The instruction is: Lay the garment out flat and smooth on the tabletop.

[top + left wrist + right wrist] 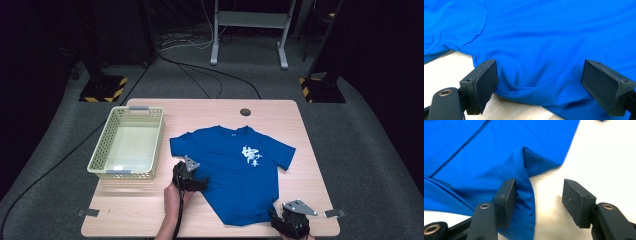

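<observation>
Blue T-shirt, spread flat mid-bench; left hand-held gripper held wide over its side seam, right hand-held gripper half-parted at the hem near the front edge, nothing gripped.

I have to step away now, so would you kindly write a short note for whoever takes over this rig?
Left tool: jaws open, straddling the blue T-shirt's side edge below the sleeve; pads not pressing the cloth.
Right tool: jaws open at the shirt's bottom hem corner, a raised fold of cloth against one pad, nothing clamped.
Shirt lies spread flat, print up, on the table. Basket stands to its left, nothing in it.
Done: shirt laid out. Left, as I judge it: folding, probably then into the basket.
</observation>
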`<state>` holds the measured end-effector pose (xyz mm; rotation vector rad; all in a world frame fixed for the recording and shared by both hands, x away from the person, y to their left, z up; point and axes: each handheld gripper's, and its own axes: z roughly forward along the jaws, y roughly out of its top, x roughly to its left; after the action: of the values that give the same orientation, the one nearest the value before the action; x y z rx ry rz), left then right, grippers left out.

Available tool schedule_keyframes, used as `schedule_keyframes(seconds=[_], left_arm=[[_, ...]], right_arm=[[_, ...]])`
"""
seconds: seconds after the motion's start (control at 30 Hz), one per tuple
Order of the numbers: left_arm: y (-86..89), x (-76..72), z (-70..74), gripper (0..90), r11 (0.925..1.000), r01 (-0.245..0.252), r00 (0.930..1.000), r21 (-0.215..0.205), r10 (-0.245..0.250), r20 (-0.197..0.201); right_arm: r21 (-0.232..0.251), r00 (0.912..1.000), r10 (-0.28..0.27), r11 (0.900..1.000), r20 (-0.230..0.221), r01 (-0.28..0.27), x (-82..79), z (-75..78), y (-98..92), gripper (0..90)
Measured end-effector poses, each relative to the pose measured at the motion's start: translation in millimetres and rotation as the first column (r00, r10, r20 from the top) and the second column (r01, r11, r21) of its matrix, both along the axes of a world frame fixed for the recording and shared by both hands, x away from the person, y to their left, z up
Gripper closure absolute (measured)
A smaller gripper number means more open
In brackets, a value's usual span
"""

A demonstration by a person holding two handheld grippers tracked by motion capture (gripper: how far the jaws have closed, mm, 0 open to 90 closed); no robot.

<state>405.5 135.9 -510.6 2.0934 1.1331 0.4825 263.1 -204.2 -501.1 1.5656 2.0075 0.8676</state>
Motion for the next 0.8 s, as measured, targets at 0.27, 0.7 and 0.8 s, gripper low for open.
schedule_keyframes(seconds=[0.27, 0.7, 0.8], left_arm=[[-0.8, -1.1, 0.3, 13.6, 1.0000, 0.000, 1.0000, 0.009, 0.000, 0.009], [-37.9, -12.9, 24.8, 20.0, 0.9943, 0.096, 0.9943, -0.047, -0.094, 0.052], [-61.8, -12.7, 28.8, 22.7, 0.9878, 0.144, 0.9894, -0.060, -0.142, 0.030]], right_arm=[[0.021, 0.9997, -0.004, 1.000, -0.026, 0.005, -16.1, 5.4, -16.0, 35.3], [0.084, 0.9982, 0.024, 0.996, 0.055, -0.028, 72.7, 14.7, -34.3, 17.7], [0.074, 0.9987, 0.014, 0.997, 0.048, -0.017, 94.9, 8.5, -34.9, 16.3]])
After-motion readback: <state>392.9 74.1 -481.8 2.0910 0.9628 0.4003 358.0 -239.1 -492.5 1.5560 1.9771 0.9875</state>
